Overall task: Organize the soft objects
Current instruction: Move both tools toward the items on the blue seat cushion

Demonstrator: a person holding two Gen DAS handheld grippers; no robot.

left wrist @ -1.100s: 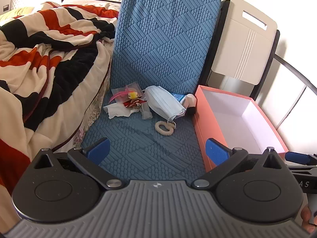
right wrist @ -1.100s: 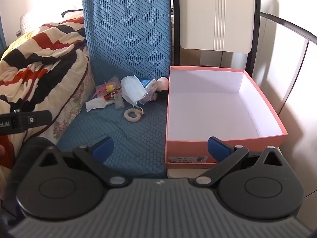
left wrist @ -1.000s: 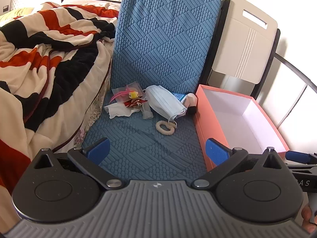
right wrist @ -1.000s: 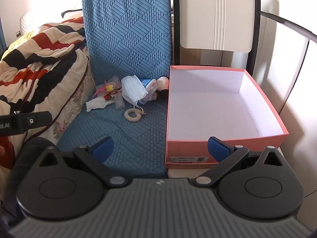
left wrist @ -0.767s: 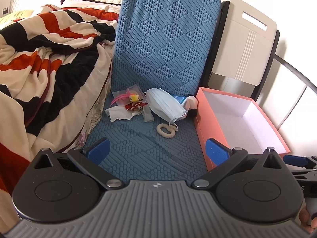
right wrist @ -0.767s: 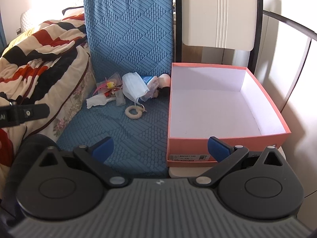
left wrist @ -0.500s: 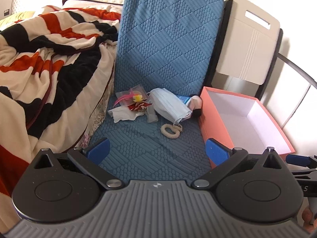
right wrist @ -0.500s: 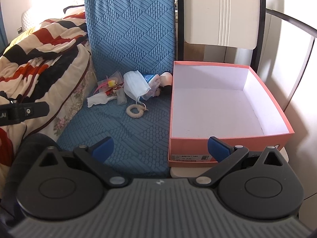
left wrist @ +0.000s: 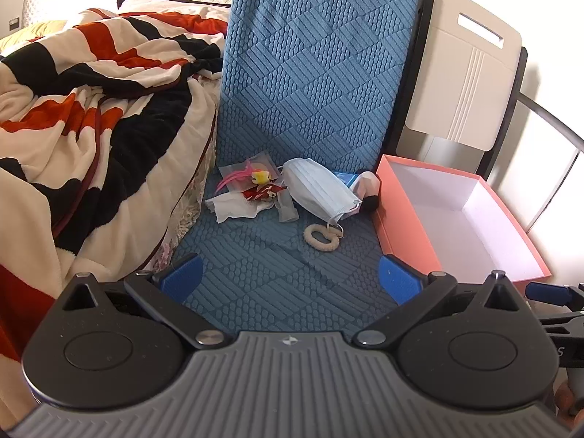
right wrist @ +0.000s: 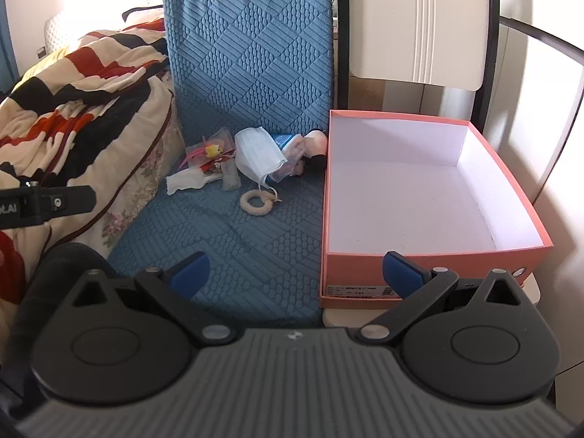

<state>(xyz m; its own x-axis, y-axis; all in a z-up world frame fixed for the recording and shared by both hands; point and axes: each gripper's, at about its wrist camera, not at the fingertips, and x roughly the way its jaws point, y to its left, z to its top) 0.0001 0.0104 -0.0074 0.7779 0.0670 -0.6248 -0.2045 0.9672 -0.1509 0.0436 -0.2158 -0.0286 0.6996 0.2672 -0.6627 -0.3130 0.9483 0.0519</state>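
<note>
On the blue quilted cushion (left wrist: 277,277), against its upright back edge, lies the whole pile of small soft things; nothing sorted yet. Striped blanket (left wrist: 91,116) heaped on the bed along the cushion's left edge.

Orange box (right wrist: 430,266) touching the cushion's right edge, white inside, bare — no item in it. Judgement: task at its start, every piece left to move, box the likely destination.

Pile, largest down: face mask (left wrist: 317,191) at the middle of the back edge, partly over a blue packet (left wrist: 346,177) and a pale soft toy (left wrist: 367,186) near the box wall; white tissue (left wrist: 233,210) at the left of the pile; clear pouch with pink-and-yellow trinkets (left wrist: 257,175) just behind it; cream hair tie (left wrist: 321,237) nearest the front, touching the mask's ear loop.

Left gripper (left wrist: 288,273) hangs over the cushion's front edge, fingers wide, nothing between them. Right gripper (right wrist: 295,272) faces the box's near left corner, fingers wide, likewise empty.
</note>
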